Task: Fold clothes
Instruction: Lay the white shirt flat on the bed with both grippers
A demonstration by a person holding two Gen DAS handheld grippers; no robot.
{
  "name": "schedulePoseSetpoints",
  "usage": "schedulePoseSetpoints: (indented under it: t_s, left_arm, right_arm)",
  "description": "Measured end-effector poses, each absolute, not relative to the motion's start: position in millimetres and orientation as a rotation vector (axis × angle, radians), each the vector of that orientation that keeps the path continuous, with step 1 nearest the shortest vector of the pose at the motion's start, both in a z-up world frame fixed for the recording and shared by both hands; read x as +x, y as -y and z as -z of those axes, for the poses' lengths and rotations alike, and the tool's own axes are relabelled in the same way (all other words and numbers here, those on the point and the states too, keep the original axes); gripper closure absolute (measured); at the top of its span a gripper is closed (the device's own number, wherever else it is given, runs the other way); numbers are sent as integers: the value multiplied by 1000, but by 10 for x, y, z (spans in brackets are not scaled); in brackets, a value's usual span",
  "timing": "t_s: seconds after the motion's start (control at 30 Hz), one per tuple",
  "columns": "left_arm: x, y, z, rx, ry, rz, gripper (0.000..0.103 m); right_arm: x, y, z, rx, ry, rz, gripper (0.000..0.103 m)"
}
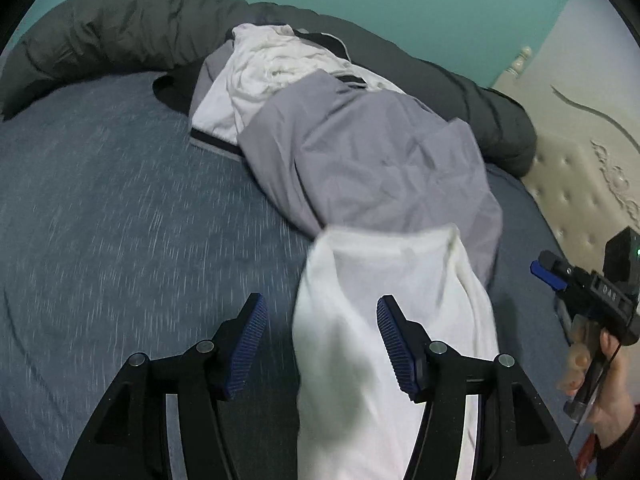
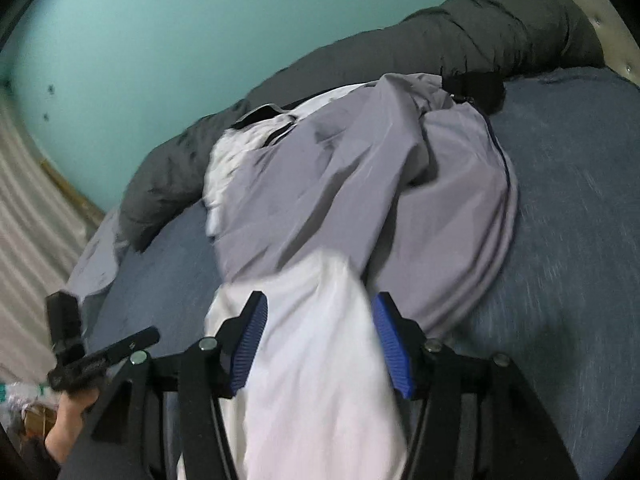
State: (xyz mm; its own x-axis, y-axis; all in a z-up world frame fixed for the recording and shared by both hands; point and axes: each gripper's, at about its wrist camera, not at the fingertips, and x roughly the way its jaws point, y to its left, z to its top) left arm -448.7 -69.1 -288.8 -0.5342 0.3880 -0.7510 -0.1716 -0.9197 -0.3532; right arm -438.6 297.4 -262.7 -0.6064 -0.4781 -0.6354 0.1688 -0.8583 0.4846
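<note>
We saw the grey jacket lying crumpled across the middle of the blue bedsheet, its white lining turned out at the far end and a dark-trimmed hem showing beside it. A white sleeve or lining panel ran from the grey shell toward us and passed between the fingers of both tools. Our left gripper stood released, its blue ribbed pads apart; the white cloth lay against the right-hand pad while the left-hand pad was clear of it, so nothing was clamped. Our right gripper was likewise released, its pads spread to either side of the white panel, which draped loosely between them; whether the cloth brushed them we could not tell through the blur. In the right wrist view the jacket's grey side edge folded in long ridges down to the sheet. Beyond the garment a dark quilted duvet was rolled along the far edge of the bed, under a teal wall, with a cream tufted headboard at one end. Open sheet stretched wide to the left of the jacket in the left wrist view and to its right in the other.
</note>
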Motion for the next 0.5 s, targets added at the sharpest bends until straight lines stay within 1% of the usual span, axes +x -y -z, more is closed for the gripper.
schedulePoseSetpoints:
  t_s: [0.23, 0.4, 0.5]
  left_arm:
    - [-3632, 813, 3050, -1368, 354, -2419, 41]
    - [-3040, 737, 3133, -1416, 371, -2356, 41]
    - [-2722, 651, 3148, -1437, 352, -2337, 41]
  right_arm:
    - [-3272, -2798, 2785, 1169, 552, 2392, 46]
    - [-2656, -2829, 2938, 1189, 630, 2408, 46]
    - [-2456, -2858, 2982, 1179, 679, 2399, 46]
